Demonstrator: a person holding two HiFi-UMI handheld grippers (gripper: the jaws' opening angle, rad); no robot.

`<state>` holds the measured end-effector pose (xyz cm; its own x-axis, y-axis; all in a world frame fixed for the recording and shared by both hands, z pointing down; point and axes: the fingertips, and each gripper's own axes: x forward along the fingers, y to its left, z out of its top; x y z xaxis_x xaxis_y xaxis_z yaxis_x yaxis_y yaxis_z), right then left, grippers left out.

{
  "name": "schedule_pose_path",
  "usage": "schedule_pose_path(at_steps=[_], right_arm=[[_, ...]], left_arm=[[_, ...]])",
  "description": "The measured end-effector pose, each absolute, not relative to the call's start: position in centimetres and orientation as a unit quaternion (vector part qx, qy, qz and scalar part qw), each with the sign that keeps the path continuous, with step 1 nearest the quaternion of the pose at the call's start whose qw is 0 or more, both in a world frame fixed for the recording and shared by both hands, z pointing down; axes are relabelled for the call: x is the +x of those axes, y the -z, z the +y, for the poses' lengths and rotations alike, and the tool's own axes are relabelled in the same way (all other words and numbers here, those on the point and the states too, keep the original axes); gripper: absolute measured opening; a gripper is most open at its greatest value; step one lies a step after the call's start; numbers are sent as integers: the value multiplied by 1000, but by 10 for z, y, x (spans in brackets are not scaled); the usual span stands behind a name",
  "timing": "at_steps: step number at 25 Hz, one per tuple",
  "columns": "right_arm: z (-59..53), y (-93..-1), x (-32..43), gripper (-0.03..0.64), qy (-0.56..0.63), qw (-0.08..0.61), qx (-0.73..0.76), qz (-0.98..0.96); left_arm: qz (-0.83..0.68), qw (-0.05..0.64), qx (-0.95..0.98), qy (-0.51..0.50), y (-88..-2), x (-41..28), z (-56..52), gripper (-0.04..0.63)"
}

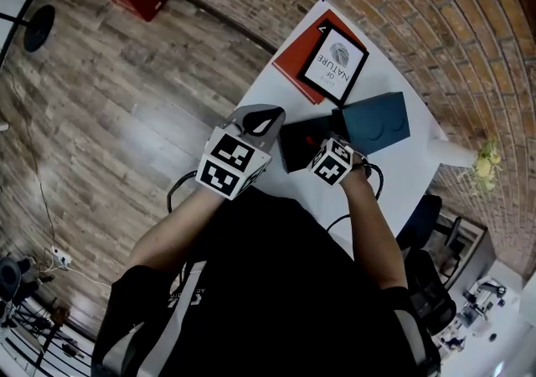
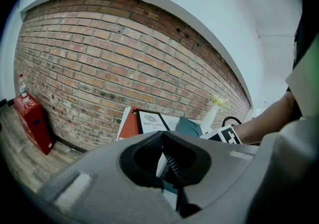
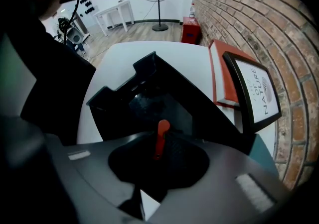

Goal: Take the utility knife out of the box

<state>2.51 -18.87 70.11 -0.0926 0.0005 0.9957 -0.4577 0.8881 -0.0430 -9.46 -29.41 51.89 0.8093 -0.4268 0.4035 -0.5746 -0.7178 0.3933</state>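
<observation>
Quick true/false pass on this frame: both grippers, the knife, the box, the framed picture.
1. The left gripper has its jaws together with nothing between them. True.
2. The right gripper hangs over the teal lid. False: it points down into the open black box.
3. The orange part of the utility knife stands between the right gripper's jaws. True.
4. The framed picture lies on the floor. False: it lies on the white table, partly over a red book.
</observation>
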Motion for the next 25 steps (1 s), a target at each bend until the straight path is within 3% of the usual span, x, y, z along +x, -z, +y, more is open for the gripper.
schedule_pose_path(at_steps=[25], right_arm=[[-186,-682,30,0,-180,588,206,-761]], left_arm=[[-289,266,908,-148,-518,-81,-267,8]])
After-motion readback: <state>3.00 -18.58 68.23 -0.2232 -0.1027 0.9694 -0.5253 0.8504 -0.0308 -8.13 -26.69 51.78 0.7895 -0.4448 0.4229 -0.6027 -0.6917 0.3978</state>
